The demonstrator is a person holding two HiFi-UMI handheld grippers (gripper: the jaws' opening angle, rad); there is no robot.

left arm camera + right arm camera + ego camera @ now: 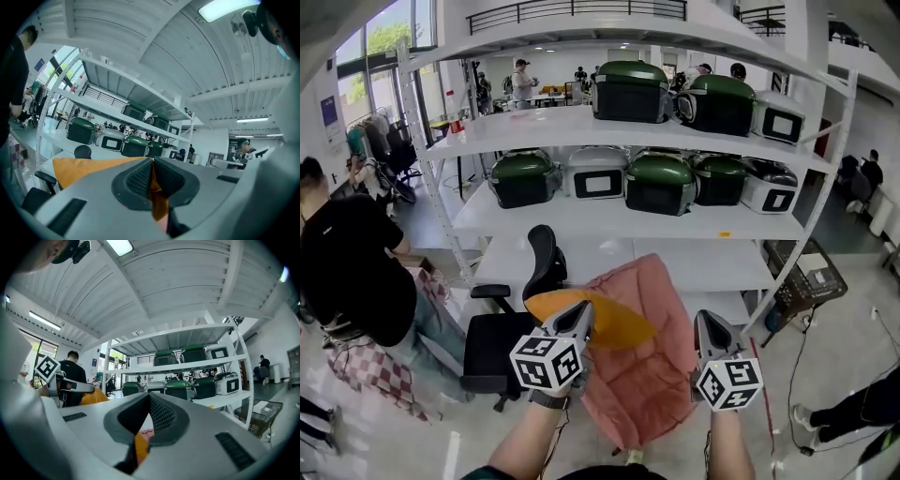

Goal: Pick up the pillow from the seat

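Two tongs are raised: the left tongs [577, 319] pinch an edge of the orange pillow [615, 324], which hangs to their right above the pink seat [642, 380]; the right tongs [706, 326], just beside it, are closed and empty

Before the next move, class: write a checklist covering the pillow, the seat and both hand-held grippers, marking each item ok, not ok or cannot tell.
1. Left hand-held gripper shut on the pillow: ok, orange fabric is pinched between its pads.
2. Pillow lifted off the pink seat: looks ok, it is held up at gripper height.
3. Right hand-held gripper helping to hold: not ok, jaws together on nothing, beside the pillow.
4. Grip secure enough to carry: cannot tell, only an edge is caught.
5. Person on the left clear of the pillow: ok.
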